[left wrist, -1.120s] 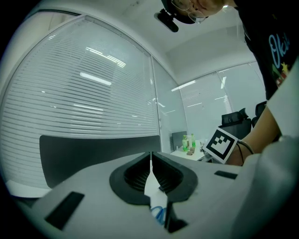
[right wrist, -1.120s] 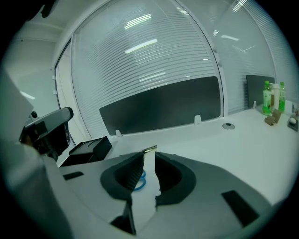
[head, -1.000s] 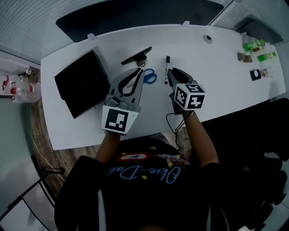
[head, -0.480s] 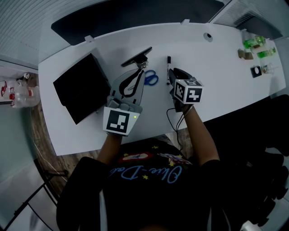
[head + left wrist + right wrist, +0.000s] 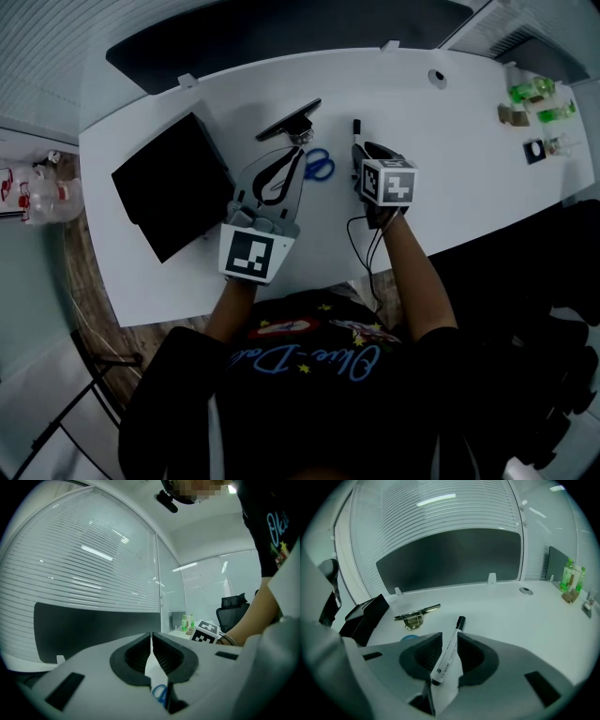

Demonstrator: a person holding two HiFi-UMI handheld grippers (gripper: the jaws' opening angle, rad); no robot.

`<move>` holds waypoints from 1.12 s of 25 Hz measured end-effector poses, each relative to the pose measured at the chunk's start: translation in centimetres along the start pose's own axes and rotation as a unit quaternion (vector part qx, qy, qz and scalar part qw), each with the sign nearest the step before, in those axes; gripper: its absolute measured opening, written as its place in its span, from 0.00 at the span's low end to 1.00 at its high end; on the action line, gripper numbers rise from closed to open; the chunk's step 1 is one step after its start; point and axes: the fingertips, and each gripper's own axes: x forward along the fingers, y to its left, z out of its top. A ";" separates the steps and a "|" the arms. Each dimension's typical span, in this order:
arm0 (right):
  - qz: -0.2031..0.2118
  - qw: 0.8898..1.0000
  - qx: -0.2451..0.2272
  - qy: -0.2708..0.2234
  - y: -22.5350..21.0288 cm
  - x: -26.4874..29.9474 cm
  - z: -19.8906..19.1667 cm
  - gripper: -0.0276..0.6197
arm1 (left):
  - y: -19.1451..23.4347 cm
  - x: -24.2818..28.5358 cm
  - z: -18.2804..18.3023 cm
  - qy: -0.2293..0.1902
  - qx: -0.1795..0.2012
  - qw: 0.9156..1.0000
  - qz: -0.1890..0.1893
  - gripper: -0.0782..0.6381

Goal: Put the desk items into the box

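Note:
A white marker with a black cap (image 5: 449, 653) lies on the white desk (image 5: 450, 159), pointing away from me. My right gripper (image 5: 450, 639) tilts down over it and its jaws have just been opening. The marker (image 5: 356, 131) lies between the open jaws without the pads pressing on it. My left gripper (image 5: 298, 150) hovers level, shut and empty, just short of the blue-handled scissors (image 5: 319, 167). The scissors (image 5: 161, 694) show below its jaws (image 5: 151, 637). A black box (image 5: 173, 183) sits at the desk's left.
A black-and-brass clip-like tool (image 5: 289, 120) lies beyond the scissors. Green bottles and small items (image 5: 536, 94) crowd the far right corner. A cable grommet (image 5: 438, 78) sits at the back, and a dark partition panel (image 5: 281, 28) runs behind the desk.
My right gripper has moved forward and down, so the marker now lies between its jaws. The left gripper has stayed where it was.

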 end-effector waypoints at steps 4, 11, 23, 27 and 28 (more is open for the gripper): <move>-0.013 1.000 -0.005 0.013 -0.5 0.5 -0.4 0.21 | -0.1 -0.1 -0.1 -0.001 -0.004 1.000 -0.004 0.12; -0.023 0.999 -0.003 0.038 -0.6 1.6 -1.0 0.21 | 0.4 -0.1 -0.1 -0.008 -0.021 1.000 -0.005 0.12; -0.035 0.997 -0.003 0.071 -0.8 2.9 -1.7 0.21 | 1.8 -0.5 -0.4 -0.010 -0.027 1.000 0.010 0.12; -0.038 0.996 0.000 0.083 -0.9 3.2 -1.7 0.21 | 2.2 -0.5 -0.5 -0.010 -0.030 0.999 0.015 0.12; -0.039 0.996 -0.004 0.086 -0.8 3.3 -1.6 0.21 | 2.2 -0.5 -0.5 -0.010 -0.031 0.999 0.016 0.12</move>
